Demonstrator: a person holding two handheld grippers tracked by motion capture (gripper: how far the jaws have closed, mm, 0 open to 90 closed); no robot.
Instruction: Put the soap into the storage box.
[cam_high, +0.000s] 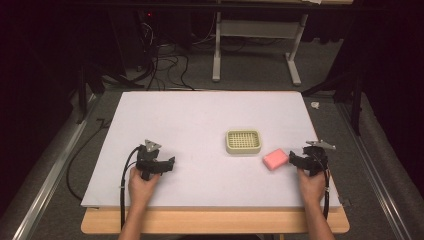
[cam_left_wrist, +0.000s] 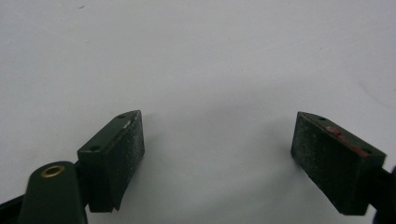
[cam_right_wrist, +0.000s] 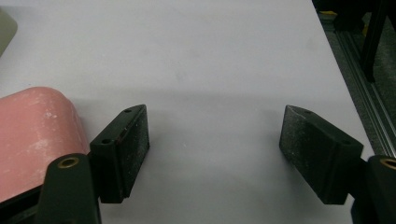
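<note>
A pink sponge lies on the white table top, just below and right of a beige slotted soap dish. My right gripper rests on the table right beside the sponge, open, nothing between its jaws. In the right gripper view the sponge sits just outside the left jaw, and the right gripper stands wide apart over bare table. My left gripper rests at the table's left front, open and empty. In the left gripper view its jaws frame bare white surface.
The table's right edge and a metal rail run close to the right gripper. A wooden front edge lies below the white sheet. Cables and a desk frame stand beyond the far edge on the floor.
</note>
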